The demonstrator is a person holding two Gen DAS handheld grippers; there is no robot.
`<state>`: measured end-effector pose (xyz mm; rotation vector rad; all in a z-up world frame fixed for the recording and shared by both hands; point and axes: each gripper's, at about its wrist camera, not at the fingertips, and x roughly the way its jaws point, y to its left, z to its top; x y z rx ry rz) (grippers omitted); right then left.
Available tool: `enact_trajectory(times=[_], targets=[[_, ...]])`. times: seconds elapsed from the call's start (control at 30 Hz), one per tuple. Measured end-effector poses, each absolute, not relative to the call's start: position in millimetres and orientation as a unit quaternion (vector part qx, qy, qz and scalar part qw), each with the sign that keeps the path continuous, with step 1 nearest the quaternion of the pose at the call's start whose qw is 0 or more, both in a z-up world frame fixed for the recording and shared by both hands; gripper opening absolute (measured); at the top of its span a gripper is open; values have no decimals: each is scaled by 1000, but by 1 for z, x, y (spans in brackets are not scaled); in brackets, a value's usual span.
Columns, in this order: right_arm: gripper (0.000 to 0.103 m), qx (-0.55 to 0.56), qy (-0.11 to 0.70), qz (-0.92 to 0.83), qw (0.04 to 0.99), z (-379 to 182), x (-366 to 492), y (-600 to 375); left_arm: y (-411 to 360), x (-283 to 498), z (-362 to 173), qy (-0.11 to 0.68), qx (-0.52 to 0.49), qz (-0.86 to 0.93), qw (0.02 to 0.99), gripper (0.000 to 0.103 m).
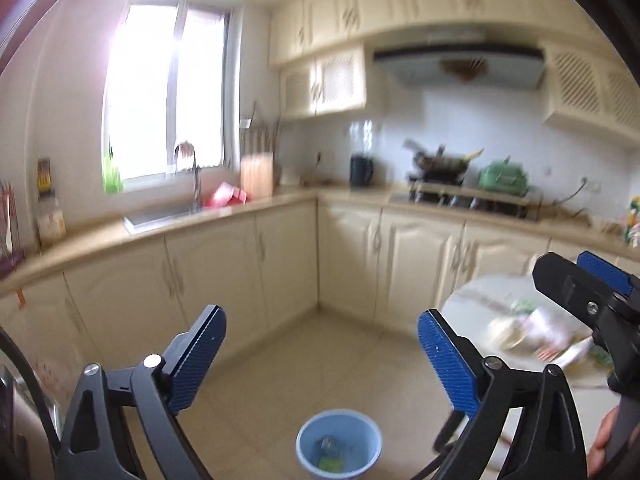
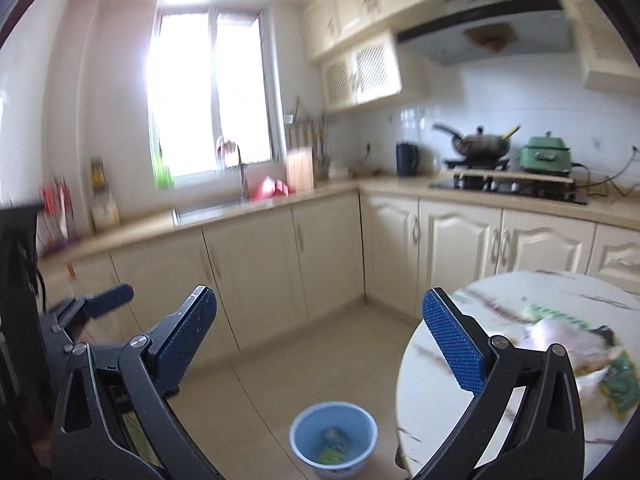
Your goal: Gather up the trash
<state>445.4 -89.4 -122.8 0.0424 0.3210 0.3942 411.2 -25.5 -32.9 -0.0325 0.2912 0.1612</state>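
It is a big kitchen with cream cupboards all round, a bright window (image 2: 208, 92) over the sink (image 2: 208, 210), and a stove (image 2: 508, 188) with a pan on it.

Next biggest is the round white table (image 2: 436, 368) on the right side. The trash (image 2: 580, 344) sits on top of it: crumpled paper and a green wrapper (image 2: 620, 384) in a little heap. It is blurry, so I can't tell every piece.

On the floor, between the table and the cupboards, stands a small blue bin (image 2: 333, 438). Some bits lie in its bottom already, one green.

I think the trash will be very light and soft. It will squash when pinched, and a shiny wrapper may slip out. I would grab it in the thick, bunched-up middle, not by a thin edge, and squeeze gently but fully.

The left gripper (image 1: 320, 364) has its blue pads wide apart and nothing between them. The right gripper (image 2: 320, 348) is the same, spread wide and empty. Both are held up high and point a little downward, out over the floor and the bin. In the left view the right gripper shows over the table edge, with a bit of a hand (image 1: 600, 440) under it.

There is trash left on the table, so I think the job is not done.
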Motion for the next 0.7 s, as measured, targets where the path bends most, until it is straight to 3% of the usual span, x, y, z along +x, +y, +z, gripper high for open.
enact_trajectory(times=[0.33, 0.53, 0.7], targets=[[103, 2, 108, 139, 984, -19, 340, -145, -36, 282, -24, 78, -13, 52, 995, 102], [103, -8, 73, 97, 993, 11, 283, -164, -16, 167, -25, 41, -22, 37, 998, 102], [103, -9, 60, 60, 996, 26, 253, -182, -11, 120, -40, 22, -24, 29, 999, 102]])
